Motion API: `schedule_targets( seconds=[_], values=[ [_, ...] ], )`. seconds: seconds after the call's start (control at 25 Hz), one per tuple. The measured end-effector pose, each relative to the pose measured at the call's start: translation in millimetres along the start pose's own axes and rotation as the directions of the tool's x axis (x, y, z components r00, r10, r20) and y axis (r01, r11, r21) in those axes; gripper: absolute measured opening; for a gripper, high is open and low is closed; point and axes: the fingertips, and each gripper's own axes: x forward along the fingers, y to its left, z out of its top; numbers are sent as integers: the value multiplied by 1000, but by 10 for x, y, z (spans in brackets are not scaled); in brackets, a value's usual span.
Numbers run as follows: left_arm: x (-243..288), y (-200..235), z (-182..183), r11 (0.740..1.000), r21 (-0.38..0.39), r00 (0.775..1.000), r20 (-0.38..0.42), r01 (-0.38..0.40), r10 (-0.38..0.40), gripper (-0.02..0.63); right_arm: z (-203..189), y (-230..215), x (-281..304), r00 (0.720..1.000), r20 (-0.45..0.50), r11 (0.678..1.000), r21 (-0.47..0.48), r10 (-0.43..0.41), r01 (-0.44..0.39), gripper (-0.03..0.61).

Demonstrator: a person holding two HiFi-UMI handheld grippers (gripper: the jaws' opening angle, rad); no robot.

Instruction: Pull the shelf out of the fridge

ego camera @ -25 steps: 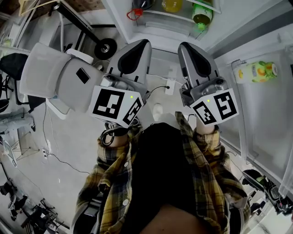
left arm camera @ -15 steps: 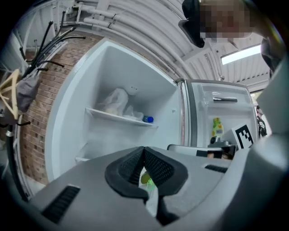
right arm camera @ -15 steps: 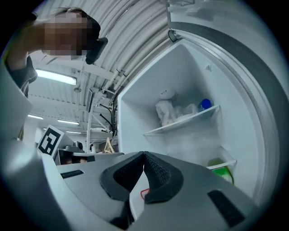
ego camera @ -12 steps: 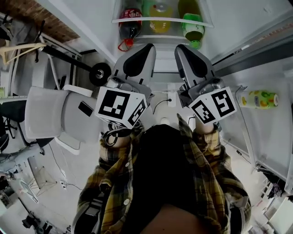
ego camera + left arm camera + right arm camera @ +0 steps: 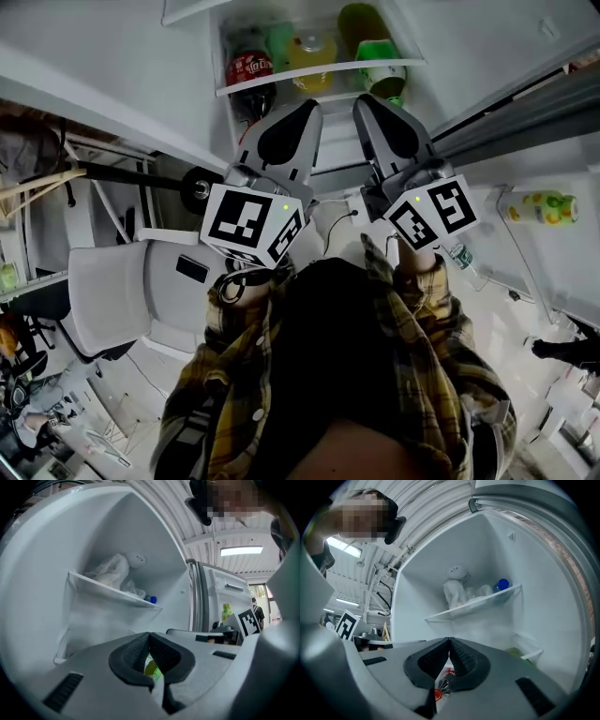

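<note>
The fridge stands open ahead of me. In the head view a glass shelf (image 5: pixel 319 71) carries a red soda bottle (image 5: pixel 249 68), a yellow bottle (image 5: pixel 314 47) and a green bottle (image 5: pixel 380 73). My left gripper (image 5: pixel 307 106) and right gripper (image 5: pixel 360 101) are side by side just in front of that shelf, both shut and empty, touching nothing. In the left gripper view the left gripper (image 5: pixel 149 634) faces a higher shelf (image 5: pixel 110 594) holding white plastic bags. From the right gripper (image 5: pixel 449 640) that higher shelf (image 5: pixel 473 604) also shows a blue-capped bottle (image 5: pixel 502 584).
A white office chair (image 5: pixel 112 291) stands at the left. The open fridge door (image 5: pixel 525 150) with a yellow-green bottle (image 5: pixel 541 207) in its rack is at the right. A black wheel (image 5: pixel 198 188) and a floor socket with cable (image 5: pixel 354 204) lie below the grippers.
Both grippers have swung together toward the fridge's open compartment, which now fills the top of the head view. The chair has slid toward the lower left. The jaws stay shut.
</note>
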Motion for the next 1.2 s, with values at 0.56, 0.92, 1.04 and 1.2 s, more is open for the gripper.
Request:
schedule_targets(
  seconds=[0.56,0.92,1.04,1.2],
  values=[
    [242,159,-161,998,-37,998,-40,53,-54,4,-154,-216,106,997,-26,997,22,-74,74,18],
    [481,270,-116,999,-43,999,-34,-19,18,4,-84,-453,276,999,-51,999,26,-20,21,18],
    [514,309,-124,998,-49,999,-35,-38,36,5,-86,-517,332,998,-55,1000,29,-10,12,18],
    [560,324,-173,997,-45,997,-51,-55,53,4,-111,-561,405,998,-60,999,37,10,-8,18]
  ],
)
